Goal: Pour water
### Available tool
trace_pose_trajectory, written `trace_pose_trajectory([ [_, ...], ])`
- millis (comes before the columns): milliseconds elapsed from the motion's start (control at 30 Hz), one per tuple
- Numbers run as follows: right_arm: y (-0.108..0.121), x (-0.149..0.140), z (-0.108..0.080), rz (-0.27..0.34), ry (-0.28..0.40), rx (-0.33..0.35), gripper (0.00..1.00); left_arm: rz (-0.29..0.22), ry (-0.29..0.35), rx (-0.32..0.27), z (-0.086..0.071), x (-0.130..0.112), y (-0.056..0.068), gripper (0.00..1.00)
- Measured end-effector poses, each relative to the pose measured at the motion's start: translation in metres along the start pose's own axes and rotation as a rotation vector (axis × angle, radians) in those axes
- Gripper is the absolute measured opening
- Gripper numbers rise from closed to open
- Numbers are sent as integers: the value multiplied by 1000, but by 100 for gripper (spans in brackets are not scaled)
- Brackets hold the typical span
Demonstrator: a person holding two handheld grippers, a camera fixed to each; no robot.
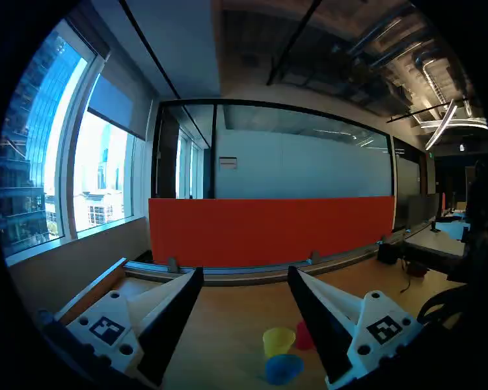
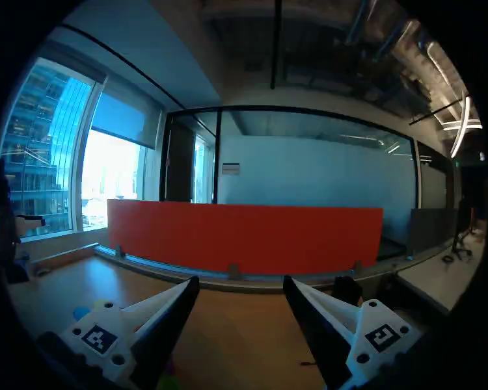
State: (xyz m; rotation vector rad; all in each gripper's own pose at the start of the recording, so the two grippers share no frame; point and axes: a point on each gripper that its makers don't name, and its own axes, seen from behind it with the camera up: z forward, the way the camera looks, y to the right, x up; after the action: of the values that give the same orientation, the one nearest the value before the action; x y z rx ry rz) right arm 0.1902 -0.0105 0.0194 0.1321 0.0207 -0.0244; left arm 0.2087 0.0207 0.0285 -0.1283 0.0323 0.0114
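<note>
Three small cups stand close together on the wooden desk (image 1: 237, 312) in the left gripper view: a yellow cup (image 1: 278, 340), a red cup (image 1: 302, 335) behind it and a blue cup (image 1: 283, 368) nearest me. My left gripper (image 1: 245, 276) is open above and behind them, its fingers wide apart and nothing between them. In the right gripper view my right gripper (image 2: 241, 283) is also open and holds nothing, raised over the desk (image 2: 244, 331). Small blue and yellow cup rims (image 2: 91, 308) peek out beside its left finger. The other gripper (image 2: 6, 227) appears at the far left edge.
An orange divider panel (image 1: 270, 231) runs across the back of the desk, with a glass wall behind it. Windows (image 1: 62, 169) line the left side. A neighbouring desk (image 1: 439, 240) with a black cable and dark objects lies to the right.
</note>
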Motion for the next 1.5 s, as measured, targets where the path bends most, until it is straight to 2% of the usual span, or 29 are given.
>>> trace_pose_trajectory([
  [200,-1,24,2,12,10,16,99,18,5,-27,-1,25,5,96],
  [467,-7,29,3,49,10,61,99,20,-3,-65,1,30,11,96],
  [667,-22,28,2,63,3,157,99,19,2,-133,4,30,20,96],
  [800,-39,31,-2,65,10,250,99,21,9,-203,7,32,33,96],
  [1000,-62,40,-9,65,28,371,99,-18,6,-293,8,33,54,96],
  [1100,-71,45,-13,61,33,416,99,-32,5,-326,9,33,60,96],
  [1300,-77,41,-11,55,16,443,99,-22,-7,-353,9,28,64,96],
  [1500,-84,28,-15,17,-25,467,99,29,-40,-374,6,13,66,96],
])
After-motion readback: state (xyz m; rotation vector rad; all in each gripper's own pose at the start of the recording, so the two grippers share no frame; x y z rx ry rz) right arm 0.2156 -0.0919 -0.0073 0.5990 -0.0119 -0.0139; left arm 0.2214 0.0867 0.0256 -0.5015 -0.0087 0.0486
